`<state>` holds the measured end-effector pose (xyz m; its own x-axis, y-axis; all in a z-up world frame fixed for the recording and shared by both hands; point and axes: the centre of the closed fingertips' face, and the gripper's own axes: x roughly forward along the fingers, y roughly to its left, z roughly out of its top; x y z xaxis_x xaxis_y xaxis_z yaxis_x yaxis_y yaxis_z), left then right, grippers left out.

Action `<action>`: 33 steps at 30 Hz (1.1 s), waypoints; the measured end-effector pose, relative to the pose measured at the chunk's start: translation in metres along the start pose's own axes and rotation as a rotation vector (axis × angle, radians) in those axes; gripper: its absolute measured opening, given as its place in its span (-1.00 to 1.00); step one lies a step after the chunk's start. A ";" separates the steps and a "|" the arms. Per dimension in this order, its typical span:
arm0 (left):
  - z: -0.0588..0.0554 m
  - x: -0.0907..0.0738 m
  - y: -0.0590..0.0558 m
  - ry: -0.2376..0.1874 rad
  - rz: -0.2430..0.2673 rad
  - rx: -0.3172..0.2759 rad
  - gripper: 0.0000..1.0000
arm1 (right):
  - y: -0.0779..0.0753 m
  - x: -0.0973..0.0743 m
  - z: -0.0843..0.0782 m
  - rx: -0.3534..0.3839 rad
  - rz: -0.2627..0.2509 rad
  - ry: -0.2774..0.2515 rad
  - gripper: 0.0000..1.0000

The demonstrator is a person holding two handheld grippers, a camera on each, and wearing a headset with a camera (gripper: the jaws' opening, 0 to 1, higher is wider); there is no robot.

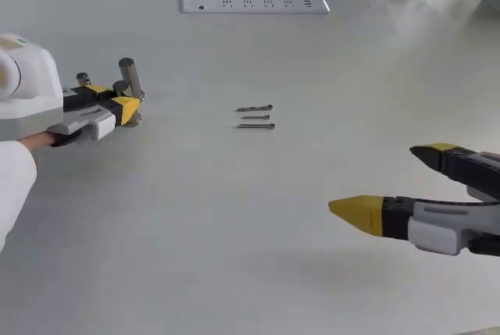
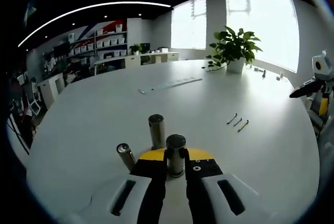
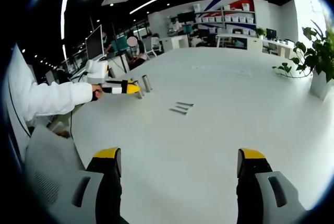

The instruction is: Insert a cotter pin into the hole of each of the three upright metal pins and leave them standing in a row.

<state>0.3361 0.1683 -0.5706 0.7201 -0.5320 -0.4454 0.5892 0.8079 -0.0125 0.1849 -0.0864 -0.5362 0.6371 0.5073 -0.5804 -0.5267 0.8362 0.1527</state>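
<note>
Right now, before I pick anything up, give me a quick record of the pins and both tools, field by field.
Left tool: shut on one metal pin
Free metal pins: two, standing on the table beside the held one
Cotter pins: three, lying side by side, none inserted
Right tool: open, holding nothing
Power strip: far side of the table

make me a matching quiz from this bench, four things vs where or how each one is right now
Things
1 left tongs
2 right tongs
3 cotter pins
4 power strip

States
A lying side by side in the middle of the table
B open, holding nothing
C at the far side of the table
D shut on a metal pin

Pairs: 1-D, 2-B, 3-A, 4-C
</note>
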 end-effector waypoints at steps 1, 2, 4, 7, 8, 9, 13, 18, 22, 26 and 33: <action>0.000 0.000 0.000 0.002 0.004 0.005 -0.78 | 0.001 0.000 0.000 0.000 0.002 0.000 0.80; 0.000 0.000 0.000 0.004 0.007 0.005 -0.79 | 0.001 0.001 0.000 -0.001 0.003 0.000 0.80; 0.000 0.000 0.000 0.008 0.006 -0.015 -0.79 | 0.001 0.001 0.000 -0.002 0.004 0.000 0.80; 0.000 -0.002 -0.004 0.021 -0.015 -0.012 -0.80 | 0.000 0.001 0.001 -0.012 -0.005 -0.004 0.81; 0.002 -0.005 -0.009 0.021 -0.038 0.060 -0.80 | -0.001 0.001 0.002 -0.018 -0.007 -0.007 0.80; 0.003 -0.006 -0.012 0.022 -0.046 0.083 -0.80 | -0.002 0.000 0.004 -0.023 -0.012 -0.015 0.80; 0.003 -0.012 -0.035 0.029 -0.121 0.101 -0.80 | -0.001 0.000 0.005 -0.015 -0.008 -0.018 0.80; 0.006 -0.017 -0.061 0.030 -0.141 0.129 -0.80 | 0.000 0.000 0.007 -0.020 -0.007 -0.026 0.79; 0.009 -0.022 -0.085 0.030 -0.171 0.152 -0.80 | 0.001 0.001 0.008 -0.023 -0.003 -0.031 0.79; 0.011 -0.027 -0.103 0.022 -0.186 0.138 -0.80 | 0.004 0.001 0.008 -0.027 0.006 -0.033 0.79; 0.011 -0.033 -0.121 0.026 -0.185 0.117 -0.80 | 0.007 0.000 0.009 -0.018 0.020 -0.049 0.78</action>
<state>0.2454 0.0857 -0.5448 0.5872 -0.6605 -0.4679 0.7499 0.6615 0.0073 0.1870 -0.0786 -0.5279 0.6526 0.5338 -0.5377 -0.5493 0.8222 0.1495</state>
